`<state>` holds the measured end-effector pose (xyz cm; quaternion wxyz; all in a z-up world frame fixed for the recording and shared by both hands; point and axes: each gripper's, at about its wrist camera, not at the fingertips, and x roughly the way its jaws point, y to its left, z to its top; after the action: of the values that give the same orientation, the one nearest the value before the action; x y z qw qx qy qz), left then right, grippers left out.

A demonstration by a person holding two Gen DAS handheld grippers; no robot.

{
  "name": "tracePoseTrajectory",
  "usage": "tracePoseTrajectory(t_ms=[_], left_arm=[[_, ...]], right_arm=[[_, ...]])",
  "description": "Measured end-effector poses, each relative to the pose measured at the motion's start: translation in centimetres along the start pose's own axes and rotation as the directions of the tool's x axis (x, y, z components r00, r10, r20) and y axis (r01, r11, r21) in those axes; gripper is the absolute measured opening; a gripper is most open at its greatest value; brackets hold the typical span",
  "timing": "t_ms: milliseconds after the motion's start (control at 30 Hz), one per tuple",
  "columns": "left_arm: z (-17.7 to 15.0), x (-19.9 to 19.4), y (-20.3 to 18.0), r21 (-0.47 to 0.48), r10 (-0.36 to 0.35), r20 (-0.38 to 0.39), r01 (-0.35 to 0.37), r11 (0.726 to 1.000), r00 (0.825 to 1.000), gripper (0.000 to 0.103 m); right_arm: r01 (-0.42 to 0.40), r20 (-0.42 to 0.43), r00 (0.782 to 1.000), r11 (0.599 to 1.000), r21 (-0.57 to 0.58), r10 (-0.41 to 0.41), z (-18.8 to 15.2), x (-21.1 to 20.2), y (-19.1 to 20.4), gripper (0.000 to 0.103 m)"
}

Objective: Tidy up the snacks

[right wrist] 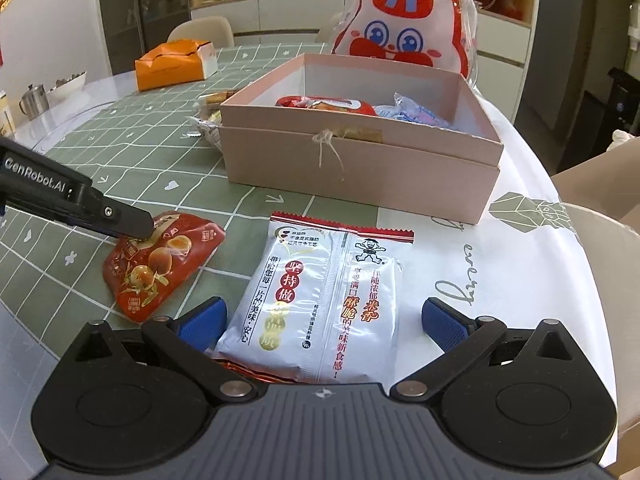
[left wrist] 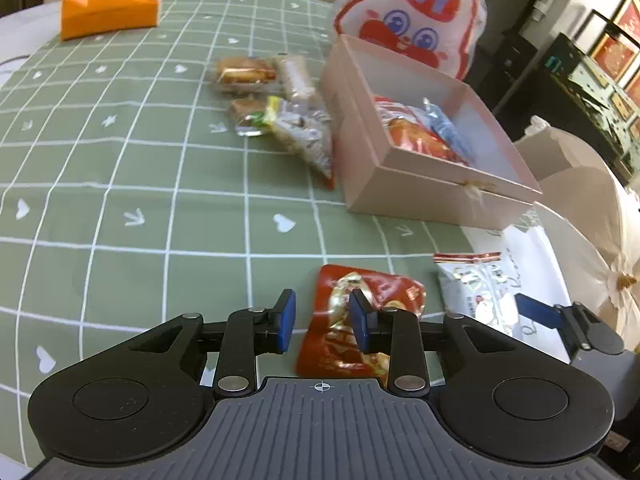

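Left wrist view. The left claw [left wrist: 322, 325] hangs low over the counter [left wrist: 120, 168], its blue pads parted to a narrow gap; the right-hand pad overlaps a red snack packet [left wrist: 356, 320] that lies on the green checked cloth, and whether either pad touches the packet cannot be told. To the right lies a white snack packet [left wrist: 476, 288], with one blue finger of the right claw [left wrist: 538, 312] just beyond it. Farther back stands an open pink box [left wrist: 404, 184] holding a red-orange pack and a blue wrapper. A loose heap of small wrapped snacks [left wrist: 280, 108] lies against the box's left wall. Behind the box rises a rabbit-face bag [left wrist: 412, 12]; an orange box [left wrist: 108, 4] sits at the far left.

Right wrist view. The right claw [right wrist: 324, 324] is spread wide, its pads on either side of the white snack packet [right wrist: 320, 304] without touching it. The left claw [right wrist: 136, 226] enters from the left, its tip at the top corner of the red snack packet [right wrist: 160, 260]. The pink box [right wrist: 360, 160] stands beyond both packets, in front of the rabbit-face bag [right wrist: 404, 16].
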<state>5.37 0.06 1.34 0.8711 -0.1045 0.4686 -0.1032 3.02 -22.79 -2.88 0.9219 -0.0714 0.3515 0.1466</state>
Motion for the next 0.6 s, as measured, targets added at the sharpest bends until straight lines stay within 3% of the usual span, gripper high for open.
tracePoseTrajectory(t_ms=[133, 233, 400, 467, 600], left_arm=[[0.4, -0.7, -0.9, 0.034, -0.021, 0.009, 0.021, 0.999, 1.000, 0.033], [0.0, -2.2, -2.0, 0.125, -0.053, 0.054, 0.046, 0.991, 0.997, 0.033], [-1.6, -0.8, -4.8, 0.337, -0.009, -0.034, 0.020, 0.941, 0.999, 0.034], [-2.1, -0.4, -5.8, 0.396, 0.011, -0.022, -0.002, 0.918, 1.000, 0.037], [-1.8, 0.3, -6.5, 0.396, -0.049, -0.064, 0.071, 0.915, 0.997, 0.060]], right_arm=[[-0.001, 0.012, 1.000, 1.000, 0.002, 0.001, -0.2, -0.2, -0.1, 0.103], [-0.005, 0.006, 1.000, 1.000, -0.001, 0.005, -0.3, -0.3, -0.2, 0.103], [0.002, -0.009, 1.000, 0.999, 0.047, -0.001, -0.8, -1.2, -1.2, 0.103], [-0.003, -0.021, 1.000, 0.999, 0.050, 0.004, -1.0, -1.5, -1.5, 0.103], [-0.017, -0.028, 0.999, 1.000, 0.012, 0.017, -1.7, -2.2, -1.5, 0.103]])
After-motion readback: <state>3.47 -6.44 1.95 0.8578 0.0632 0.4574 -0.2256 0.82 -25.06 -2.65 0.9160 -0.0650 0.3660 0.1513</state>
